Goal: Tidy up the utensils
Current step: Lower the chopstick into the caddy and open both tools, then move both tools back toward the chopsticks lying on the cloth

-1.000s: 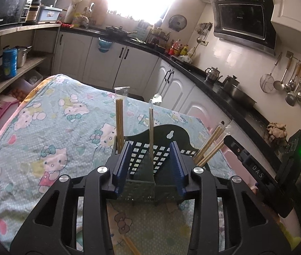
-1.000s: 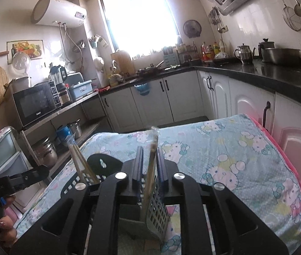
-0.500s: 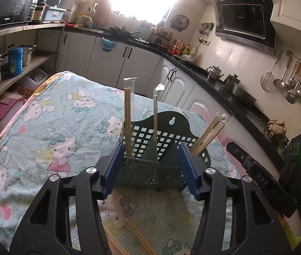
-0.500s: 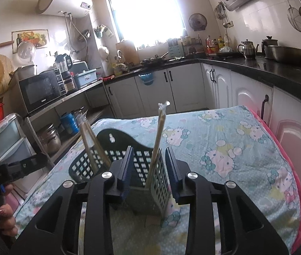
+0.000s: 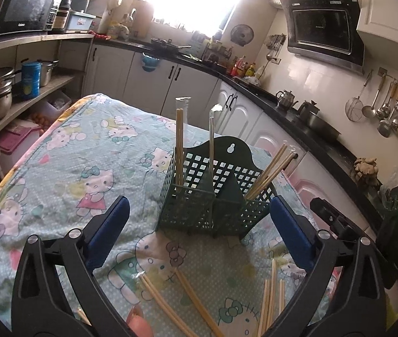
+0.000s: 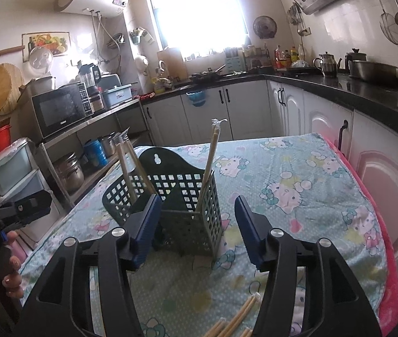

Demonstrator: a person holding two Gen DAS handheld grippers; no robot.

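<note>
Left gripper (image 5: 199, 230) has its jaws opening wide with nothing between them; the right gripper (image 6: 197, 226) is opening too, its blue pads clear of everything. Neither holds anything.

To the left of the left gripper lies only the cartoon-print cloth (image 5: 67, 168) that covers the worktop. Straight ahead of it, just beyond the fingertips, stands the green slotted holder (image 5: 213, 205). One wrapped pair of chopsticks (image 5: 180, 146) stands upright in its left compartment, a single wrapped pair (image 5: 212, 151) in the middle, and a leaning bunch (image 5: 272, 172) in the right one. Under and behind the jaws, more loose chopsticks (image 5: 168, 300) lie flat on the cloth, with another few (image 5: 272, 300) below the right finger. In the right wrist view the same holder (image 6: 187, 210) sits just ahead of the jaws, with loose chopsticks (image 6: 238, 320) on the cloth below them.

By my reading, a placing step has just ended and both hands are free. The next move would call for dropping one gripper to a loose pair on the cloth, closing on it near one end, tipping it upright and lowering it into a compartment without knocking the light holder over.
</note>
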